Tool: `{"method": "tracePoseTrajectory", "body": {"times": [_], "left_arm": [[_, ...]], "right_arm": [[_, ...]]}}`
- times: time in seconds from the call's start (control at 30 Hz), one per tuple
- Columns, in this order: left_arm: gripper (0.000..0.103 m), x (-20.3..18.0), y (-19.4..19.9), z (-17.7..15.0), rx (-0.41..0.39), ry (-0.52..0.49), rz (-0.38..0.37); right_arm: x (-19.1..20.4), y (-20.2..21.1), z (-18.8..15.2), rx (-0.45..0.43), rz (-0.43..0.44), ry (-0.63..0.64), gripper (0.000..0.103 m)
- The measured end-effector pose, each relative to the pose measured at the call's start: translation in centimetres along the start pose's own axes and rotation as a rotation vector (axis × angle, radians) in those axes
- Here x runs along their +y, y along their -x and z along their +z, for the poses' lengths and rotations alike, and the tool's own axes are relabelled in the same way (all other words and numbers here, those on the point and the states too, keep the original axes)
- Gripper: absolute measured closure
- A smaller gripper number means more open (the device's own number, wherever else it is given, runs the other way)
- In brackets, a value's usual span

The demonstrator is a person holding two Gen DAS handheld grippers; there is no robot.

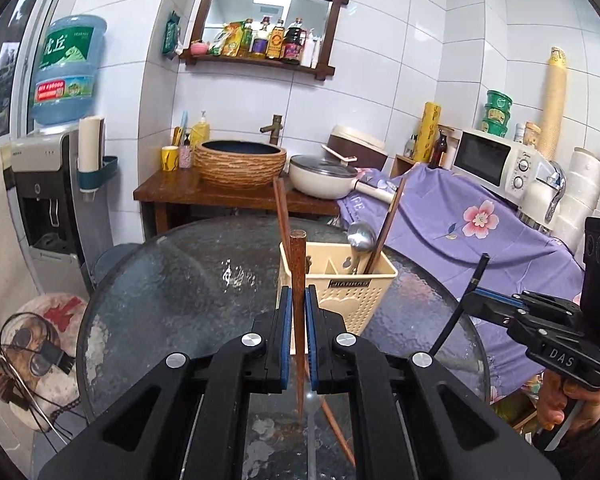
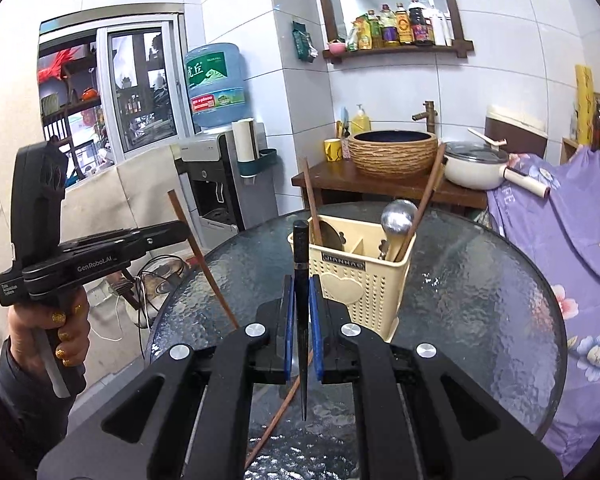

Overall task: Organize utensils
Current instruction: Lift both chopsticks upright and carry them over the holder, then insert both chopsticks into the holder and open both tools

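A: What's hard to see?

B: My left gripper (image 1: 299,312) is clamped on a brown chopstick (image 1: 298,264); its tip runs down behind the jaws. My right gripper (image 2: 301,312) pinches a black chopstick (image 2: 300,256), with its lower end blurred against the glass table (image 2: 500,280).

A: And the holder (image 2: 360,280)?

B: On the table just beyond both grippers, with a spoon (image 2: 398,216) and chopsticks inside. Another chopstick (image 2: 276,416) lies before it, half hidden. Behind it there's a basin (image 2: 392,152) and tiled wall.

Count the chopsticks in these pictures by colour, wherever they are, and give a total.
Brown chopsticks: 4, one in the left gripper, two standing in the cream caddy, one lying on the glass table
Black chopsticks: 1, in the right gripper
Total: 5
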State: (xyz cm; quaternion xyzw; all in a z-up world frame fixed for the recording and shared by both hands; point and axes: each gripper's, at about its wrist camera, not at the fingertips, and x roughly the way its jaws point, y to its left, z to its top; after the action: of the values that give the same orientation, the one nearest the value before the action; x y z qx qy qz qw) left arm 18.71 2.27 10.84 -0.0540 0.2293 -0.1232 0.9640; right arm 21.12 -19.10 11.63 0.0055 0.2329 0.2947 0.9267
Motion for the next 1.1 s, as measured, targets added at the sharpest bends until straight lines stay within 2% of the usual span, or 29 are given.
{"method": "tracePoseTrajectory", "body": {"times": [0.33,0.57,0.77,0.83,0.93,1.1], "left_arm": [[0.096,-1.5,0.9,3.2,-0.059,-0.039,-0.023],[0.096,-2.7,1.8,8.7,-0.160,-0.040,-0.044],[0.096,-3.1,-0.8,13.7,-0.219,0.004,-0.028],[0.096,-2.9,-1.8,14.4,-0.221,0.019,-0.031],[0.096,-2.9,-3.9,14.5,-0.220,0.019,0.006],[0.096,-2.5,-6.9,12.2,-0.184,0.018,0.035]], "right_arm": [[0.0,0.6,4.0,-0.022,0.035,0.019,0.095],[-0.2,2.9,10.6,-0.146,0.017,0.039,0.095],[-1.7,2.3,15.5,-0.223,-0.049,0.013,0.095],[-2.1,1.6,16.2,-0.248,-0.087,0.019,0.095],[-3.1,0.1,16.2,-0.261,-0.125,0.005,0.095],[-5.2,-3.7,13.3,-0.209,-0.163,-0.043,0.095]]}}
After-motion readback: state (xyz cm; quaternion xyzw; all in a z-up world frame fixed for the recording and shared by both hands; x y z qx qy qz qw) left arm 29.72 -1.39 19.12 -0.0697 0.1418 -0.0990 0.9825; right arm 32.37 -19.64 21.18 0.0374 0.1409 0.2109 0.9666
